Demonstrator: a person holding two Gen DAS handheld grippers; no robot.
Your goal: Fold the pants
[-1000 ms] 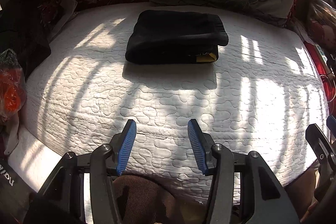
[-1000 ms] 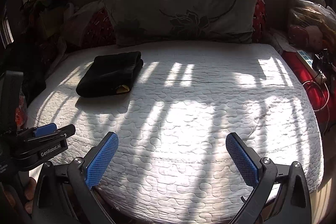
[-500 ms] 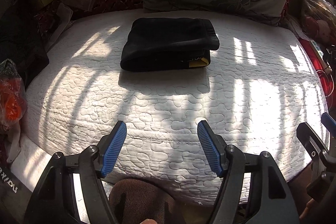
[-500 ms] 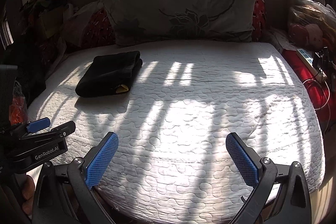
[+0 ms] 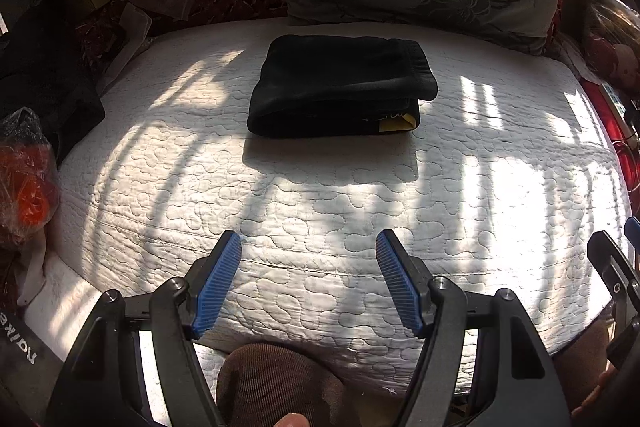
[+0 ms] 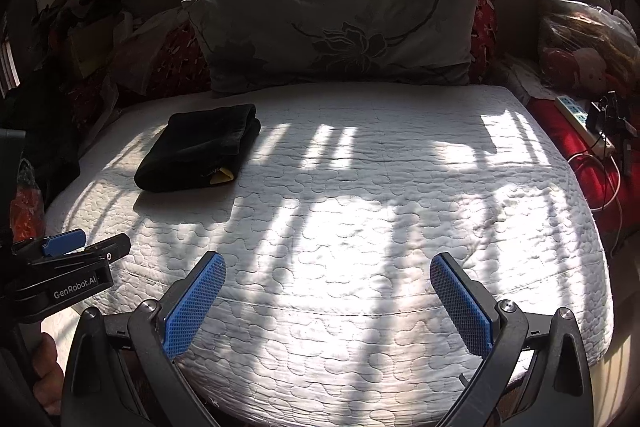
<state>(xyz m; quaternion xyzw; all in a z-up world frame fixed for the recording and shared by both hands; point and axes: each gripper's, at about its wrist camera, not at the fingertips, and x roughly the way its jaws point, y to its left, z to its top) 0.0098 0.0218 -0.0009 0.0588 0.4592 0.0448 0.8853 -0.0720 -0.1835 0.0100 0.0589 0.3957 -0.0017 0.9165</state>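
Note:
Black pants [image 5: 340,87] lie folded into a thick rectangle on the white quilted mattress [image 5: 320,211], a yellow tag showing at their near right corner. From the right wrist view the same pants [image 6: 200,151] sit at the far left of the bed. My left gripper [image 5: 310,247] hovers open over the near edge of the mattress, well short of the pants, with nothing between its blue pads. My right gripper [image 6: 328,267] is open wide and empty too, over the near middle of the bed. The left gripper's body [image 6: 64,267] shows at the left of the right wrist view.
A grey flowered pillow [image 6: 336,31] leans on a red cushion at the head of the bed. Clutter and an orange plastic bag [image 5: 24,179] crowd the left side. A power strip with cables [image 6: 588,127] lies on red cloth at the right. A brown-clad knee [image 5: 280,383] is below the left gripper.
The left gripper's jaws have spread wider than a second ago. Its view tipped slightly, so the pants sit a little lower in frame. The right gripper has not moved.

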